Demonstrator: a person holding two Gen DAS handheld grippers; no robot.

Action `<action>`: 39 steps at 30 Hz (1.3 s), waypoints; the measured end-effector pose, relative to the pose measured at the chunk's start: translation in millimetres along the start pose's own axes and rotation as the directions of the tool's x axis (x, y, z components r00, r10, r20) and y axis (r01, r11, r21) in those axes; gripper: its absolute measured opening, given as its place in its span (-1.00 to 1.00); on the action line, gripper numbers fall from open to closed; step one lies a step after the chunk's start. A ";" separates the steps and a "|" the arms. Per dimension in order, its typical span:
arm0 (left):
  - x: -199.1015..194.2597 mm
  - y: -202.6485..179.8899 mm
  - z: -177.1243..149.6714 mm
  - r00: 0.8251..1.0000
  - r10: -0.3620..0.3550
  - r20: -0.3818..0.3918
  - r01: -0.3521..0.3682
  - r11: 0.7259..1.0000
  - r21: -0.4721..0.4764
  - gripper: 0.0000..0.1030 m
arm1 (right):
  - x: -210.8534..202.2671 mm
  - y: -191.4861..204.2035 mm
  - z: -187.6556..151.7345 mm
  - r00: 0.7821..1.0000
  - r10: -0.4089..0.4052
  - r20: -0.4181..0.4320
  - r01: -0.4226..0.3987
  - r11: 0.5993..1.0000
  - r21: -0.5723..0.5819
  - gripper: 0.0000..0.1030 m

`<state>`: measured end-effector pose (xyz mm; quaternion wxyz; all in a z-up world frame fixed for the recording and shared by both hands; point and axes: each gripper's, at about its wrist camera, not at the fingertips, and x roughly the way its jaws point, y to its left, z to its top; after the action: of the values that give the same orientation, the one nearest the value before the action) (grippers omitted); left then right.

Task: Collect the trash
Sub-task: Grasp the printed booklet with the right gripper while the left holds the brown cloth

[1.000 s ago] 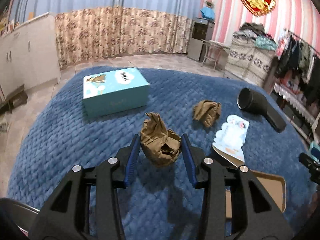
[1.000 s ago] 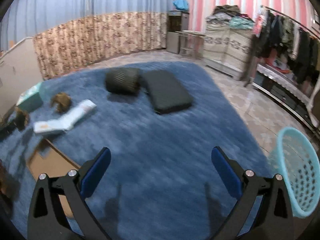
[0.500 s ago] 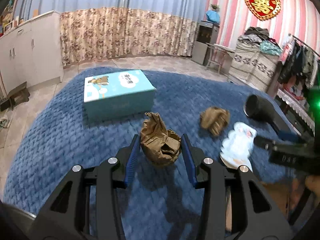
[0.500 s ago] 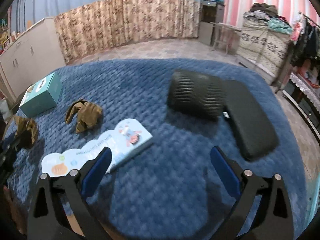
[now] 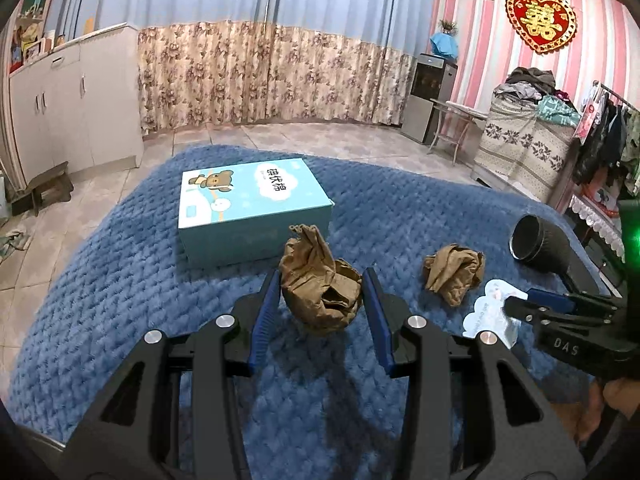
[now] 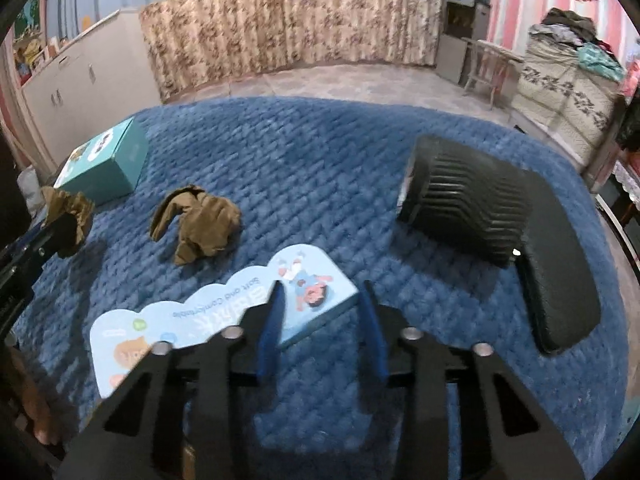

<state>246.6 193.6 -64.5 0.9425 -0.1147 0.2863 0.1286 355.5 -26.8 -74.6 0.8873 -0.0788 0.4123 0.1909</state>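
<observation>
At twelve o'clock of the right gripper [image 6: 320, 320], jaws closing around the card packaging [image 6: 224, 312]; contact seems unclear, so seat it deep. Left gripper [image 5: 320, 312] clamps crumpled paper [image 5: 320, 296].

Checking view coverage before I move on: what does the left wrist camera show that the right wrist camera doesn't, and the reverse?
Only the left wrist view: the left gripper, jaws shut on a crumpled brown paper wad, and a red heart wall ornament shown whole.

Only the right wrist view: a black flat cushion, and the right gripper closing its jaws over a pale blue printed card.

Both: blue quilted cover, teal box, second brown wad, black ribbed device.
</observation>
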 end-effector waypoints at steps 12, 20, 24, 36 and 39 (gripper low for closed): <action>-0.1 1.2 -0.8 1.000 -0.003 0.002 0.003 1.000 -0.006 -0.20 | -22.0 -39.3 -16.8 0.994 0.090 0.057 -0.098 0.984 0.152 -0.92; -16.9 5.5 -2.1 1.000 0.000 -0.011 0.000 1.000 -0.013 -0.20 | -47.4 5.2 -44.3 0.994 0.065 0.084 -0.069 0.997 0.039 0.22; -44.4 10.8 -0.6 1.000 -0.018 -0.023 0.018 1.000 -0.008 -0.20 | -71.9 22.3 -47.2 0.990 0.078 0.121 -0.077 0.997 -0.016 0.22; -108.2 41.8 -0.9 0.998 0.019 0.054 -0.021 0.999 0.024 -0.20 | -59.5 90.4 -48.6 0.995 0.078 0.066 -0.071 0.991 -0.109 0.22; -109.1 51.8 1.2 0.999 0.012 0.048 -0.012 1.000 -0.008 -0.20 | -48.7 102.2 -45.2 0.998 0.007 0.055 0.001 0.990 -0.140 0.17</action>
<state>143.6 223.5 -8.8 0.9479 -0.1133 0.2638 0.1378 253.9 40.0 -64.9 0.8904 -0.1350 0.3731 0.2231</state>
